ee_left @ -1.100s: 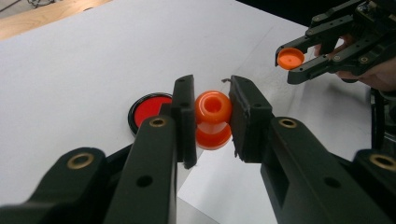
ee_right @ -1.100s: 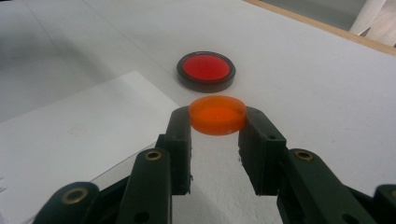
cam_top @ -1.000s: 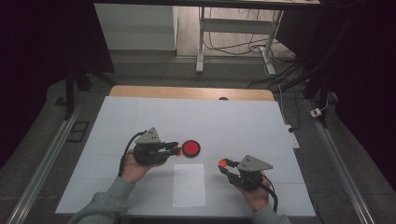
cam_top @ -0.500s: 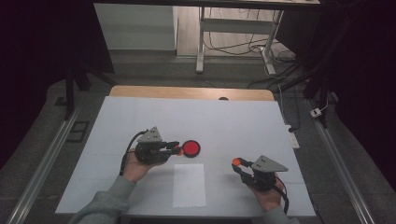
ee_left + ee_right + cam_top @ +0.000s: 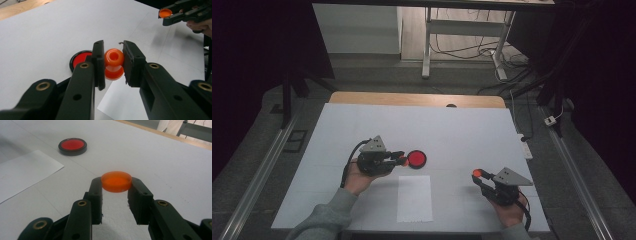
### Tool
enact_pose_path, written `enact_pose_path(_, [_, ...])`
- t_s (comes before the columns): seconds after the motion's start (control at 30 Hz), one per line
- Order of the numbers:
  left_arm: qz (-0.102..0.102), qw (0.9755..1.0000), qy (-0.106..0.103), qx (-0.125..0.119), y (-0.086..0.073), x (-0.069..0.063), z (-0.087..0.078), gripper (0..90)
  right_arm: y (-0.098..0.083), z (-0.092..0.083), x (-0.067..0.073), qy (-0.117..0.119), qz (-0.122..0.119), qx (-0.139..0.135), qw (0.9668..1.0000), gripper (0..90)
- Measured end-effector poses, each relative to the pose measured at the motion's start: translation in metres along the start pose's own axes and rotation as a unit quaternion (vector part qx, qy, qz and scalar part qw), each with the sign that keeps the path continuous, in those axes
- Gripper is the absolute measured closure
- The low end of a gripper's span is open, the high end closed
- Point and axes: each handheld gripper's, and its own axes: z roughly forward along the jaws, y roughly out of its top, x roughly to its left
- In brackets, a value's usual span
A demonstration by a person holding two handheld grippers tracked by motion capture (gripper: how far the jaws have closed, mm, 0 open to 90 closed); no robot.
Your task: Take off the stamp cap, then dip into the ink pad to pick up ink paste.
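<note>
1. The left gripper (image 5: 113, 62) pinches a small orange bottle (image 5: 114, 63) between its pads; the bottle's open mouth faces the left gripper view's camera, and its far end is hidden behind its own body, so its length is hard to judge.
2. In the high view the same left gripper (image 5: 401, 159) lies level over the white table (image 5: 462, 130), tips just beside a red disc in a black ring (image 5: 416, 158); the bottle there is a tiny orange speck, too small to make out.
3. The left gripper view's own jaw covers part of that disc (image 5: 81, 58); whether jaw and disc touch cannot be told.
4. The right gripper (image 5: 116, 185) clamps a flat orange cap (image 5: 116, 181) by its rim, held above the table; its underside is out of sight.
5. In the high view the right gripper (image 5: 478, 175) sits near the table's right front, well apart from the left one; the person's hand under it is cut off by the bottom edge.
6. A white paper sheet (image 5: 414, 198) lies between the two hands, probably flat; its near edge looks slightly ragged, though the picture is dim.
</note>
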Motion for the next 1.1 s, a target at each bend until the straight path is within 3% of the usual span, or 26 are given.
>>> enact_pose_path(1.1, [-0.009, 0.9998, -0.005, 0.018, 0.014, 0.024, 0.038, 72.4, 0.001, 0.000, 0.000, -0.001, 0.000, -0.002, 1.0000, 64.5])
